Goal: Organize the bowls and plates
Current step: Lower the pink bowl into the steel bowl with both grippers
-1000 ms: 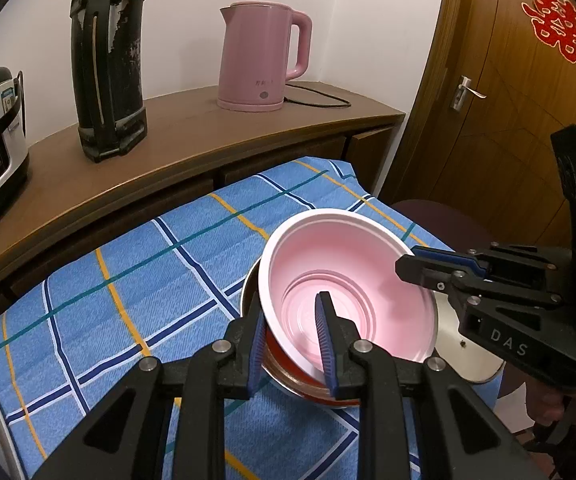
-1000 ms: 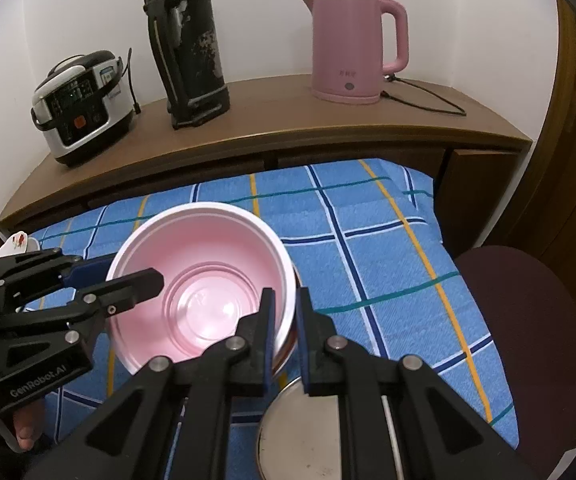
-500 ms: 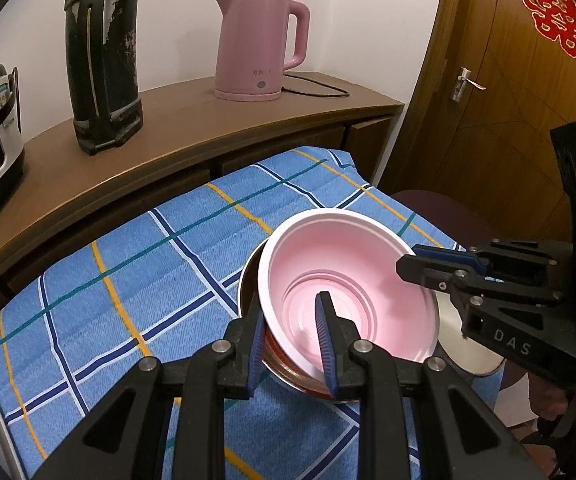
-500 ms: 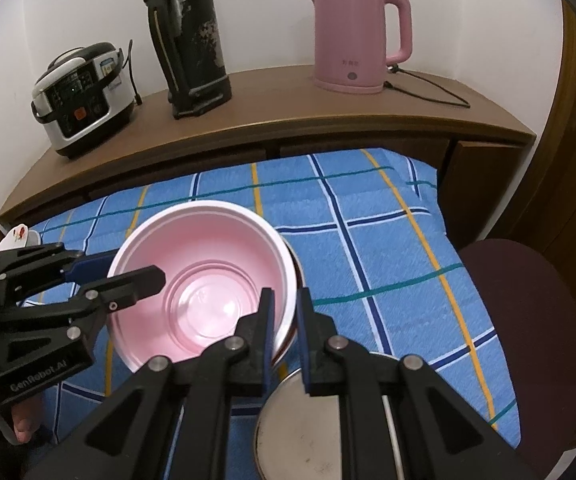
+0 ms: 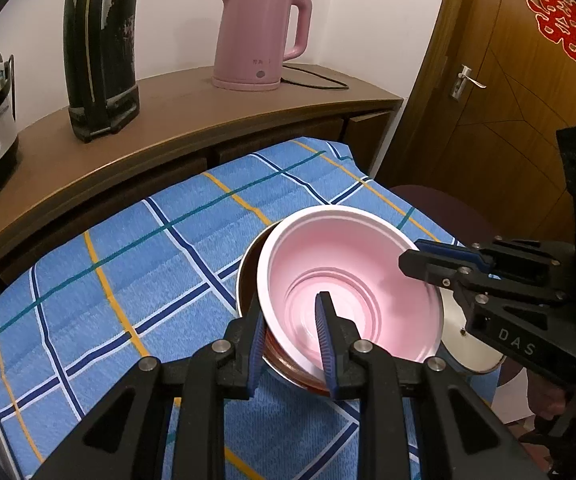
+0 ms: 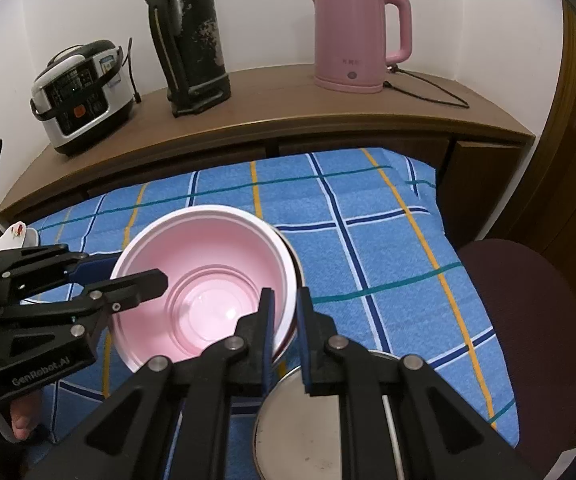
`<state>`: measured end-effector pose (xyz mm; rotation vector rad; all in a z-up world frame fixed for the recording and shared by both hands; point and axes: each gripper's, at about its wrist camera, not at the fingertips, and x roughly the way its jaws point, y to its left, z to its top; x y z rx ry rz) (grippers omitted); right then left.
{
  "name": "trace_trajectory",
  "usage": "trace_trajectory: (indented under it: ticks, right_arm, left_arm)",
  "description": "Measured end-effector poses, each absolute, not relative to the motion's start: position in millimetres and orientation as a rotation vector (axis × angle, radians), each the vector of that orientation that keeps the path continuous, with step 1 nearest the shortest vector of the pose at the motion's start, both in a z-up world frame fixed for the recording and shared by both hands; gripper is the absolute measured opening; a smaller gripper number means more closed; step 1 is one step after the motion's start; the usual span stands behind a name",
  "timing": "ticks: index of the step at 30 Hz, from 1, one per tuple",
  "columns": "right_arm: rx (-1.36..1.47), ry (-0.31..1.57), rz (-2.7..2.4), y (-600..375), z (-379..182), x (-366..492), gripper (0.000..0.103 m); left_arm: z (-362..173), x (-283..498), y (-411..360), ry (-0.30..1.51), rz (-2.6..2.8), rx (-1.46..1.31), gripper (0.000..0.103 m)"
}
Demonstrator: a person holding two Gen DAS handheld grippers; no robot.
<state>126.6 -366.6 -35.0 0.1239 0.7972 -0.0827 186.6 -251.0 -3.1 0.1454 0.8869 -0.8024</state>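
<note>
Glossy smooth plastic on pink bowl (image 5: 351,280) and far pink kettle (image 6: 357,36), dull brushed metal on near plate (image 6: 311,432), woven matt cloth on checked blue tablecloth (image 6: 367,240), satin wood on far sideboard (image 6: 288,100), matt black plastic on gripper fingers (image 6: 266,320).

left gripper (image 5: 289,326): matte black linkage frame, blue ribbed pads, silver pivot screws, white "GenRobot.AI" lettering on its side
right gripper (image 6: 285,334): same black frame, blue pads, silver round screw heads, white "DAS" lettering on its side
hand (image 6: 20,420): bare skin, fingertips showing under the left gripper body
</note>
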Motion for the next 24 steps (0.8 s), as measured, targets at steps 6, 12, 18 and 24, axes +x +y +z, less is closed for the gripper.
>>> trace_trajectory:
  ticks: [6, 12, 18, 24]
  right_arm:
    - [0.136, 0.803, -0.097, -369.0, -37.3, 127.3, 0.012]
    - [0.142, 0.801, -0.088, -365.3, -37.0, 132.6, 0.013]
    - [0.138, 0.798, -0.076, -358.7, -37.0, 138.2, 0.013]
    - [0.137, 0.789, -0.064, -354.3, -38.2, 142.3, 0.013]
  left_arm:
    - [-5.4, 185.3, -253.2, 0.89, -0.808, 0.156, 0.025]
    - [-6.2, 189.0, -249.8, 0.895, -0.791, 0.15, 0.025]
    - [-7.5, 195.6, -242.9, 0.896, -0.763, 0.135, 0.025]
    - [-8.1, 199.2, -238.4, 0.899, -0.749, 0.122, 0.025]
